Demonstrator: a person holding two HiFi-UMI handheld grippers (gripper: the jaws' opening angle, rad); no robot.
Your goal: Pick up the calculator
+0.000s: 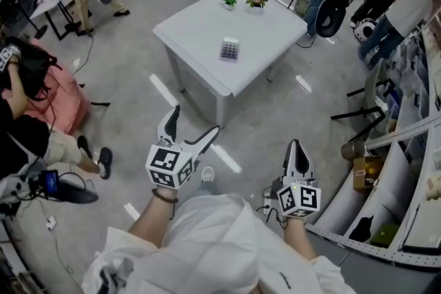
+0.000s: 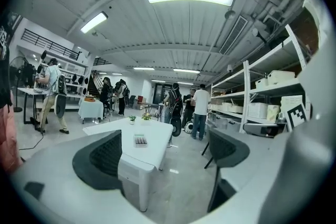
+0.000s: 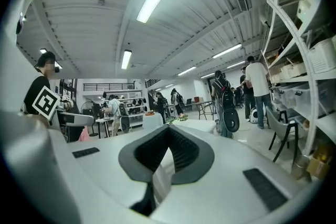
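Observation:
The calculator (image 1: 229, 49) lies flat near the middle of a white table (image 1: 200, 31), well ahead of both grippers. It also appears small and far off as the calculator (image 2: 140, 139) on the table (image 2: 157, 134), between the left jaws. My left gripper (image 1: 194, 122) is held low above the floor, short of the table's near corner. Its jaws are open, and nothing lies between the dark pads (image 2: 104, 157). My right gripper (image 1: 295, 145) hangs further right and closer to me. Its gripper (image 3: 169, 132) has jaws pressed together, holding nothing.
Two small potted plants (image 1: 242, 1) stand at the table's far edge. Metal shelving (image 1: 406, 162) with boxes runs along the right. A person sits on the floor (image 1: 41, 120) at left. Other people, a black chair (image 1: 368, 96) and floor cables ring the table.

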